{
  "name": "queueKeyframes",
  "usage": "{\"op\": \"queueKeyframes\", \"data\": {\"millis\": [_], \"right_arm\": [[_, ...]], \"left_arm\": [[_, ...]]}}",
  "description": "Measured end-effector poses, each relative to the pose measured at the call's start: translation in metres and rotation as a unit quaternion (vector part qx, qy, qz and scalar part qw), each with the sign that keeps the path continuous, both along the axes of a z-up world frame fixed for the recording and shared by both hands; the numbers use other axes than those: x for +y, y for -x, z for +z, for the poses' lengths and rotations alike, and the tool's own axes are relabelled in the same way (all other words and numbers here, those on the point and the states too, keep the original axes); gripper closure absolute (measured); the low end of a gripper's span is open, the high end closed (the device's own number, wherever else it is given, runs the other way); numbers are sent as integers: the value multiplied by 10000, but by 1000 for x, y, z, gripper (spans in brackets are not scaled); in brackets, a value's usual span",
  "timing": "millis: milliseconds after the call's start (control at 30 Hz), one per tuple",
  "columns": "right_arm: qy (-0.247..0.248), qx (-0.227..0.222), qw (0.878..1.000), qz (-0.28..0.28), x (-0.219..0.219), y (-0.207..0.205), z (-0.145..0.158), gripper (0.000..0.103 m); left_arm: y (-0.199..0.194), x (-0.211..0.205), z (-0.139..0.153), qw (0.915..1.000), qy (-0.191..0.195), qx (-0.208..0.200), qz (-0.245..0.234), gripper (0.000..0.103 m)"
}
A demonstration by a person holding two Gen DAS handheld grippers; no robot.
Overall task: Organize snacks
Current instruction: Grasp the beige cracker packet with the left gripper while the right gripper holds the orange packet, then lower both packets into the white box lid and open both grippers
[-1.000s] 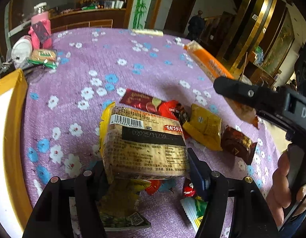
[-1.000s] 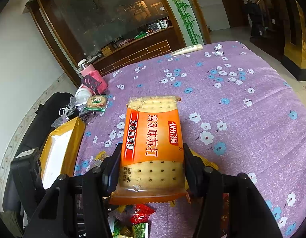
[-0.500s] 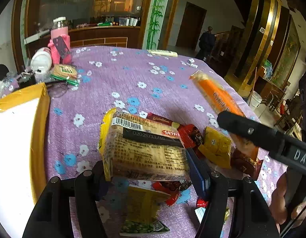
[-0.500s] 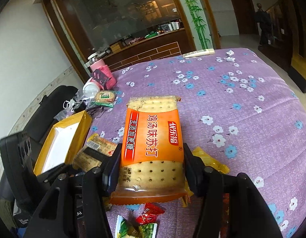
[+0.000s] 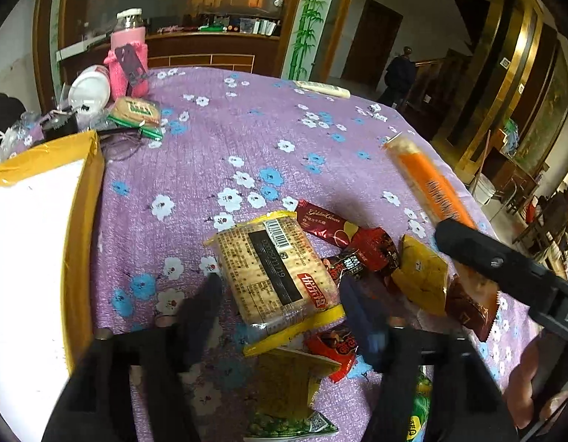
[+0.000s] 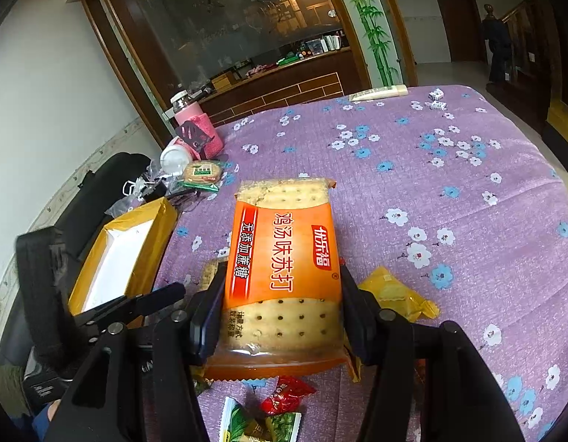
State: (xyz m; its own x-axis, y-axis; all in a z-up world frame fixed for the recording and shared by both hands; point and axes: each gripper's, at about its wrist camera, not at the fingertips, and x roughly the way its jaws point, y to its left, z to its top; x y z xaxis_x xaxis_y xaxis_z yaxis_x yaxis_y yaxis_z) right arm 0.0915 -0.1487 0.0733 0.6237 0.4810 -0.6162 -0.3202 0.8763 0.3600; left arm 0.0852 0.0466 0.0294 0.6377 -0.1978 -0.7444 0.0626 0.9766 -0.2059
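Note:
My left gripper (image 5: 280,287) is open; a yellow-edged cracker pack (image 5: 274,274) lies tilted between its spread fingers, free of both pads, over the snack pile. My right gripper (image 6: 282,294) is shut on an orange cracker pack (image 6: 282,258), held above the table; it also shows in the left wrist view (image 5: 431,188). A yellow box with a white inside (image 5: 29,228) lies at the left, and shows in the right wrist view (image 6: 118,258). Loose snacks lie on the purple floral cloth: red wrappers (image 5: 357,243), a yellow packet (image 5: 420,276), a brown packet (image 5: 468,309), green packets (image 6: 261,423).
At the far left corner stand a pink bottle (image 5: 127,59), a white cup (image 5: 88,88) and a round biscuit pack (image 5: 136,112). A white remote (image 5: 322,88) lies at the far edge. The left gripper's body (image 6: 44,294) sits beside the yellow box.
My left gripper has opened and let go of the yellow-edged cracker pack, which dropped and turned between the fingers. The right gripper keeps its hold on the orange pack.

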Motion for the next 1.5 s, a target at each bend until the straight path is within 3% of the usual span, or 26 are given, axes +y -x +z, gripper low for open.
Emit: {"op": "queueKeyframes", "data": {"millis": [100, 200, 433, 533, 667, 700, 900, 1133, 1500], "right_arm": [[-51, 20, 10000, 17, 0, 1, 0, 48], [-51, 32, 10000, 0, -1, 1, 0, 48], [-252, 14, 9997, -44, -9, 3, 4, 48], [-317, 34, 9995, -54, -12, 3, 5, 48], [-363, 39, 9993, -53, -13, 4, 5, 48], [-368, 40, 9993, -48, -13, 5, 5, 48], [-305, -2, 9995, 40, -6, 9, 6, 48], [-57, -155, 9997, 180, 8, 13, 6, 48], [65, -16, 9998, 186, 15, 8, -4, 48]], "left_arm": [[-4, -1, -5, 9998, -50, 163, 83, 31], [-13, 1, -9, 9989, -48, 376, 276, 13], [-44, -1, -25, 9927, -62, 1085, 515, 10], [-55, -12, -28, 9902, -387, 1196, 601, 8], [-49, -21, -27, 9913, -726, 910, 613, 27], [-45, -20, -27, 9923, -622, 914, 550, 27], [-23, -8, -17, 9958, -254, 763, 428, 28], [4, 8, 5, 9980, -195, 373, 466, 28], [37, 43, 30, 9980, 72, 3, 627, 28]]}}
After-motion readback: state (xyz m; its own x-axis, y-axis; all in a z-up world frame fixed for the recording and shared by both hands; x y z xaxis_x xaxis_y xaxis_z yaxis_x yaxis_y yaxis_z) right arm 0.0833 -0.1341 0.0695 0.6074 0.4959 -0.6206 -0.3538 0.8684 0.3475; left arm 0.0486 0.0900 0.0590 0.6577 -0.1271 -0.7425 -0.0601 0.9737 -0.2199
